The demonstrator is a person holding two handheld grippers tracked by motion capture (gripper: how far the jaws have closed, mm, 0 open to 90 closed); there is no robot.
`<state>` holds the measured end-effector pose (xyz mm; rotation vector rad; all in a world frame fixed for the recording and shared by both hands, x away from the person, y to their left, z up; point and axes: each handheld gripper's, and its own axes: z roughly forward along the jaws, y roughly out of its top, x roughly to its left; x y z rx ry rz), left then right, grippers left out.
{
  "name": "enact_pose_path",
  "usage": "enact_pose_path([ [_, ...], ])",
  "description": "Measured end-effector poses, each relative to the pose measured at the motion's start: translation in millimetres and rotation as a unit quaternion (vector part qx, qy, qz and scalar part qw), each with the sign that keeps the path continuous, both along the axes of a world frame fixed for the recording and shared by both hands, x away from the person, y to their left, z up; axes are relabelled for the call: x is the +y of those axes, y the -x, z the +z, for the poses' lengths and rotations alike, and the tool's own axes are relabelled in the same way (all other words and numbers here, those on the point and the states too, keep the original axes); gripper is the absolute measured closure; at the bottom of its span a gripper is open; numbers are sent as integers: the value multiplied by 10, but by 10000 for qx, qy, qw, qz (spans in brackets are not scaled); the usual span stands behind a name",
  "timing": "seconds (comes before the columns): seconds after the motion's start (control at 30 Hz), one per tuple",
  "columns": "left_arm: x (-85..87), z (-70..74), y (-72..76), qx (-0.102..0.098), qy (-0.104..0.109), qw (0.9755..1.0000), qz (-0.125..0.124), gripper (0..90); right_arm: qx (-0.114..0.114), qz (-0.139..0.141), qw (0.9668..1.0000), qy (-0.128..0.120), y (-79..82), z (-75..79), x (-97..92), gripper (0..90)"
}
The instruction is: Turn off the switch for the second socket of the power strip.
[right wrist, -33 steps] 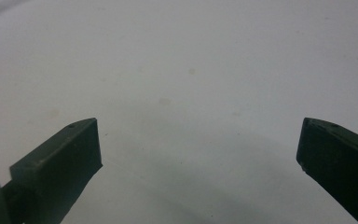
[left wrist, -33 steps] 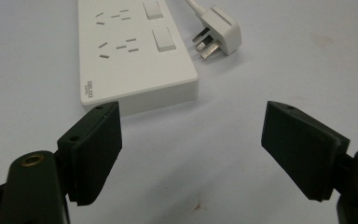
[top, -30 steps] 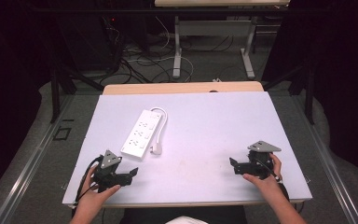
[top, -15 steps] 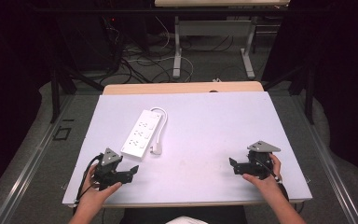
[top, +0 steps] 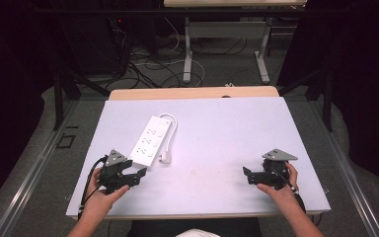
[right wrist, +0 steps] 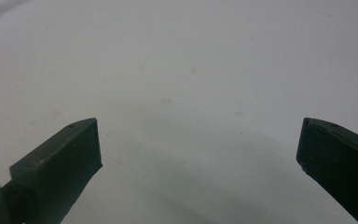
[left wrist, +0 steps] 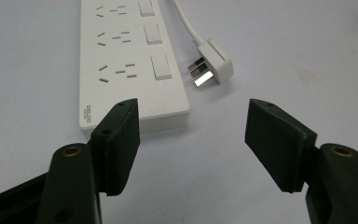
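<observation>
High view: left gripper at 7 o'clock on table, just short of power strip; right gripper at 5 o'clock, well apart

Left gripper view: jaws have just been closing, nothing between; strip end and plug ahead at 12 o'clock

Right gripper view: jaws spread, empty

Step judged: approach; next, advance, centre jaws on strip end

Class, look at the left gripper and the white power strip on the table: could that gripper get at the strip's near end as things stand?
Probably yes. The left gripper sits just short of the power strip, its jaws apart, having just been closing, with nothing between them. Bare table lies ahead; the plug lies off to one side.
</observation>
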<state>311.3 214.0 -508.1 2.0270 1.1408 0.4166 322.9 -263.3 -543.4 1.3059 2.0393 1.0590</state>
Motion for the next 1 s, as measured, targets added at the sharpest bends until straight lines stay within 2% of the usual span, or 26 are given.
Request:
enact_pose_path([
  [0.37, -36, 155, -93, 22, -18, 9999, -142, 430, 2, -14, 10000, -17, 2, 2, 0, 0],
  [0.5, -59, 210, -136, 12, 16, 9999, -109, 440, 1, -11, 10000, -17, 1, 1, 1, 0],
  [0.7, -73, 287, -217, 92, -60, 9999, -87, 438, -2, -10, 10000, -23, 3, 2, -2, 0],
  [0.8, -81, 294, -260, 88, -25, 9999, 51, 432, -2, -14, 10000, -12, 1, 0, -2, 0],
  [1.0, -88, 336, -339, 93, 3, 9999, 88, 417, -1, -17, 10000, -11, 3, 1, -4, 0],
])
